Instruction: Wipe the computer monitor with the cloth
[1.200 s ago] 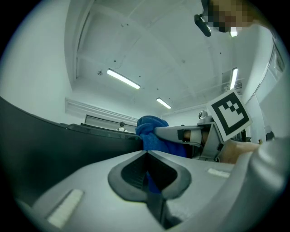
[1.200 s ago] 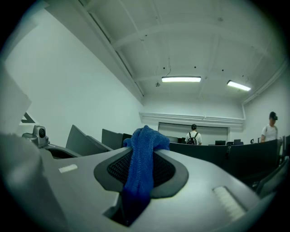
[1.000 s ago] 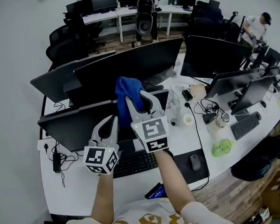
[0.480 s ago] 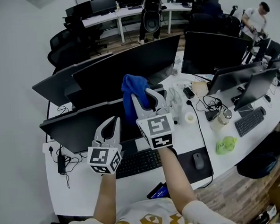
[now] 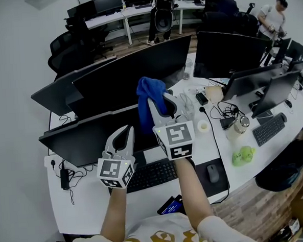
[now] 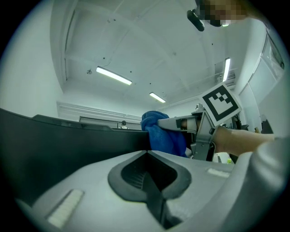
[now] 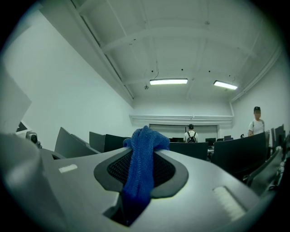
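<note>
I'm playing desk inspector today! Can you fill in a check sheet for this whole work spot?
Surface: white desk, crowded toward the back.
Job's things: blue cloth is up by the top edge of the near monitor; contact cannot be told.
Clutter: keyboard, mouse, phone, green item.
Grippers: right gripper shut on the blue cloth; left gripper shut, empty, lower beside it.
Cables: black cable runs past the mouse; more with an adapter at left.
Surroundings: other monitors, office chairs, a person far off.

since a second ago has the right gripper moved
Yes, slightly: the right gripper, shut on the blue cloth, has drifted right along the near monitor's top edge.
</note>
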The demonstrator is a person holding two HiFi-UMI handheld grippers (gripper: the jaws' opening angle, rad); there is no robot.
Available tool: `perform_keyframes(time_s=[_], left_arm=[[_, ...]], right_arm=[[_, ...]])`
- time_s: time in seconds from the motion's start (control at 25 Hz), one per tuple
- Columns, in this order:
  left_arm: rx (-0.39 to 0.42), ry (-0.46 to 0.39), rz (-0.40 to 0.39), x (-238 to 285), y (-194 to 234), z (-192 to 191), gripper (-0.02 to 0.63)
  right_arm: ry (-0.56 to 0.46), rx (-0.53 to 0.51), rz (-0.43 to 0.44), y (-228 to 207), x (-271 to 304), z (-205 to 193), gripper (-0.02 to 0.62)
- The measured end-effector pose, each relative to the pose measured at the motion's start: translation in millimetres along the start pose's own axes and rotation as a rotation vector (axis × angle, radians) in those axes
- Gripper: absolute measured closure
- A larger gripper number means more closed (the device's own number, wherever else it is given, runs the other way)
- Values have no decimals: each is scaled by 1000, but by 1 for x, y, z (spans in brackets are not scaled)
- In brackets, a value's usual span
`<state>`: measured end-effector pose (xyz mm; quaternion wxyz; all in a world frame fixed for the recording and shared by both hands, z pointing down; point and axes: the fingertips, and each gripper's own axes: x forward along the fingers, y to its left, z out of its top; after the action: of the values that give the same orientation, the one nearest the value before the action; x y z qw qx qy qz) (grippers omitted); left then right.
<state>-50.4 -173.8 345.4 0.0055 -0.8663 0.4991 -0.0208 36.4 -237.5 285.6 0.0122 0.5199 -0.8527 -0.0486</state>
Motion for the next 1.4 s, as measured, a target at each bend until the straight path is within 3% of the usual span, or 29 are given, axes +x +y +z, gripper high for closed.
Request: perform_keyframes(time_s=[0.44, 1.24, 1.4], left_arm=[[4, -1, -59, 19, -21, -3, 604], [-8, 7, -84, 24, -26, -5, 604], [-13, 7, -86, 25, -28, -7, 604]], right_arm=[[-24, 74, -33, -30, -10, -3, 477], [-46, 187, -108, -77, -22, -13, 477], [-5, 189, -142, -89, -25, -28, 479]])
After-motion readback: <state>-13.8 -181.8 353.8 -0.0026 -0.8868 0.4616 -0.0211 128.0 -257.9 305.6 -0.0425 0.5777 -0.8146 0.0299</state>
